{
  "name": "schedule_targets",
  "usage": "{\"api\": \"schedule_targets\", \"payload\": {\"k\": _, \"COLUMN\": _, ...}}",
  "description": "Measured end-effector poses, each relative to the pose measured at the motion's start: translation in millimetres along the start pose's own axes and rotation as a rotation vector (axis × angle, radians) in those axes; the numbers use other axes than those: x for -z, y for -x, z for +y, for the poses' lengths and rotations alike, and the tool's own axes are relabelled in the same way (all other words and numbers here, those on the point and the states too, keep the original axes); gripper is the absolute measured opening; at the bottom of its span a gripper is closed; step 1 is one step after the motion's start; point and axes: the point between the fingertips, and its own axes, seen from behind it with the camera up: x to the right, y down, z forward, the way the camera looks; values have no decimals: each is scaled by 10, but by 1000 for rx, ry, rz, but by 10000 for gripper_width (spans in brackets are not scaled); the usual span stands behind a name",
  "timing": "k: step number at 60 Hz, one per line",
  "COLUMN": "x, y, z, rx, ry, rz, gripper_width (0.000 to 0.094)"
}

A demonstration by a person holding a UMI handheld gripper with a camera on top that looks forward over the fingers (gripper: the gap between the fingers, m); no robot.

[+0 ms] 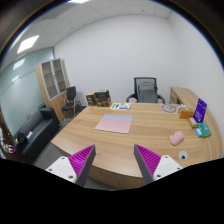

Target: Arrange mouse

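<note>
Mouse (177,138), pink, lies on the wooden tabletop (120,145) at far right, well beyond the released, empty hand-held gripper (115,160); pink mouse pad (114,123) lies farther left.

gripper (112,160) held level, looking forward along its two fingers. left finger (75,163) and right finger (155,160) both in sight, spread well apart with a wide gap between. nothing sits in the gap; nothing touches either finger. each finger carries a purple ribbed pad on its inner face: left pad (82,158), right pad (148,157). pads face each other across the gap. finger bodies outside the pads are pale. the holding hand is not in sight.
</note>
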Motion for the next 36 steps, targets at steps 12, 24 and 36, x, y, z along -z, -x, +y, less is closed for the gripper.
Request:
{"api": "schedule_targets", "payload": {"k": 12, "x": -131, "y": -416, "z": 197, "rx": -79, "ry": -37, "rz": 189, "gripper_width": 808}}
{"api": "schedule_targets", "payload": {"k": 24, "x": -169, "y": -1000, "z": 413, "rx": -128, "ry": -31, "rz": 279, "gripper_width": 807}}
{"api": "schedule_targets", "payload": {"k": 36, "x": -488, "y": -2127, "z": 490, "rx": -153, "ry": -62, "rz": 370, "gripper_width": 808}}
